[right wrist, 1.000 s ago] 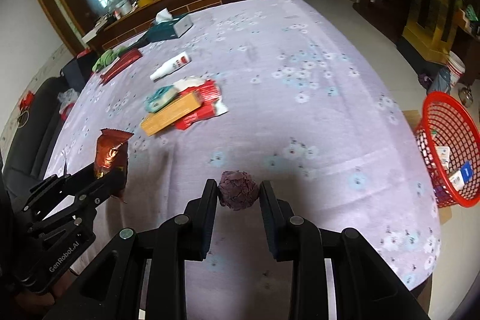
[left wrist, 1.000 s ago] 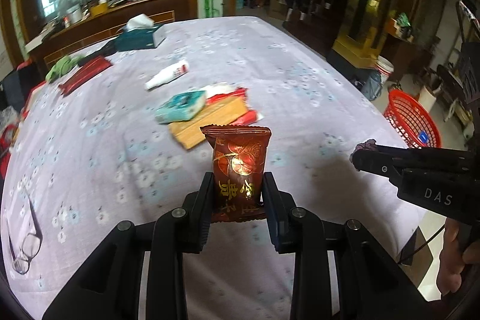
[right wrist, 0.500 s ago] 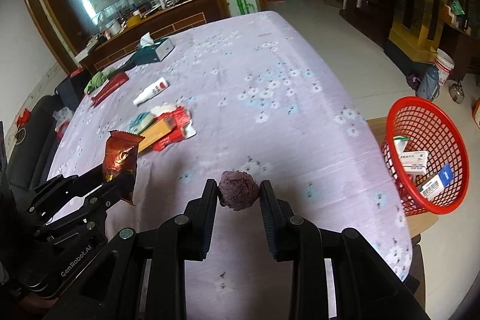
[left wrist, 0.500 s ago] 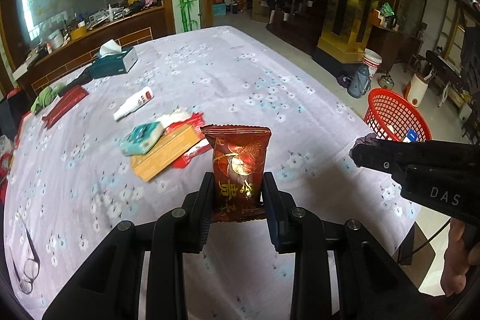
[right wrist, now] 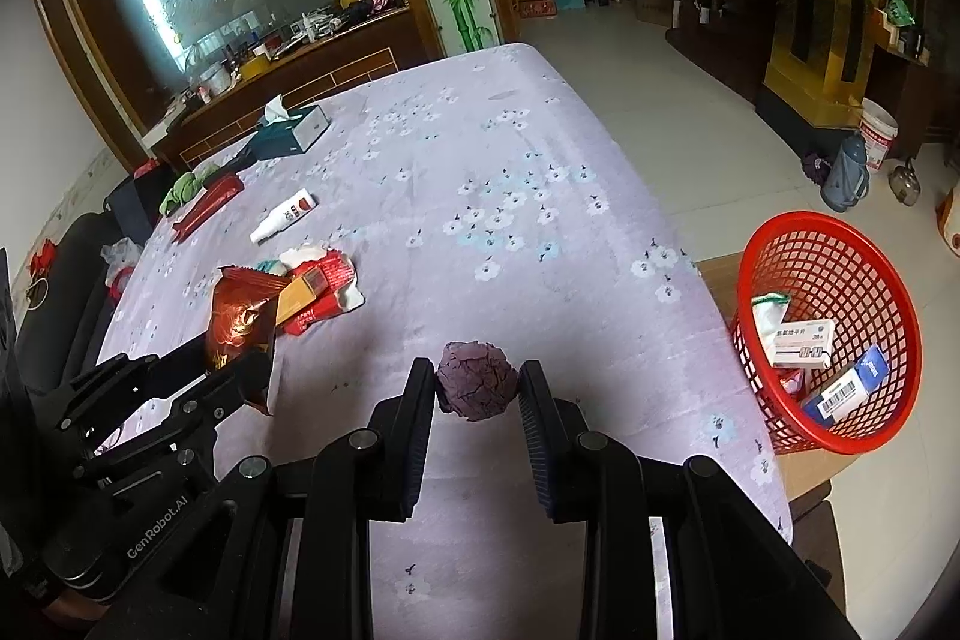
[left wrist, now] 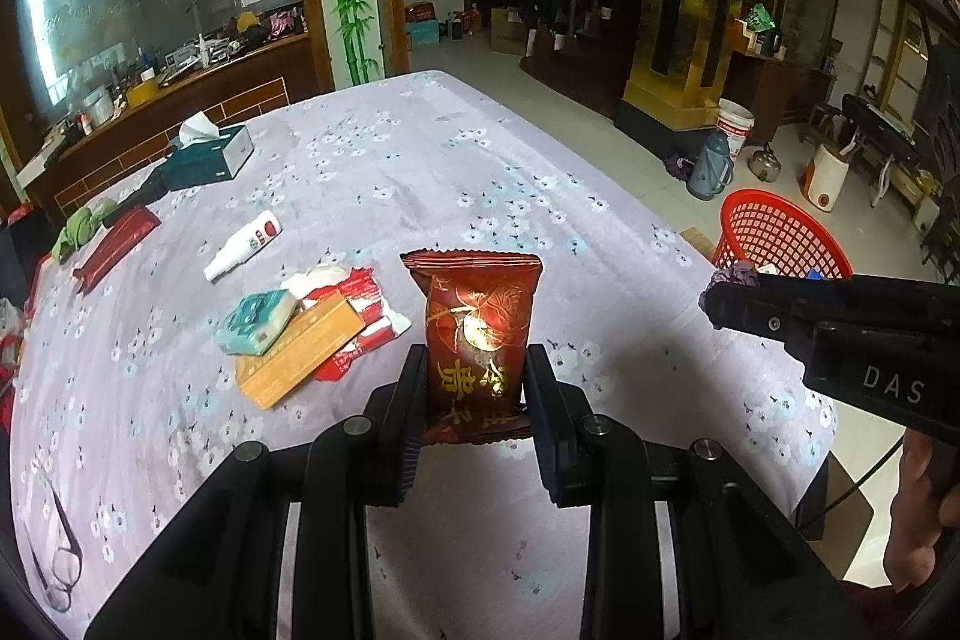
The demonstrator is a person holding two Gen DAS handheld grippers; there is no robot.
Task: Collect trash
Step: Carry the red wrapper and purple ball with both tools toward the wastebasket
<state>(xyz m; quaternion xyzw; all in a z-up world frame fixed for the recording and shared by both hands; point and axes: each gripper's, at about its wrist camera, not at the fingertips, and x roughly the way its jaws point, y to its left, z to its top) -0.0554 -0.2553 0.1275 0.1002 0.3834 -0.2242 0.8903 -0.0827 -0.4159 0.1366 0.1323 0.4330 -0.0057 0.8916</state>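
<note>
My left gripper [left wrist: 474, 388] is shut on an upright dark red snack wrapper [left wrist: 474, 334] with gold print, held above the table. In the right wrist view that wrapper [right wrist: 240, 316] shows at the left, in the left gripper [right wrist: 240, 370]. My right gripper [right wrist: 477, 388] is shut on a crumpled purple paper ball [right wrist: 477, 388]; its tip with the ball [left wrist: 732, 277] shows at the right of the left wrist view. A red mesh basket [right wrist: 774, 250] stands on the floor by the table's right edge, holding several small boxes. More trash [left wrist: 300, 334] lies piled mid-table.
The table wears a lilac flowered cloth [left wrist: 420, 172]. On it lie a white bottle [left wrist: 243, 244], a tissue box [left wrist: 207, 157], a red flat box [left wrist: 117, 244], a green cloth and glasses [left wrist: 60, 568]. A thermos [right wrist: 846, 178], kettle and bucket stand on the floor beyond the basket.
Both grippers have risen and swung right toward the table's right edge, keeping their loads. The red basket has come nearer and fuller into both views.
</note>
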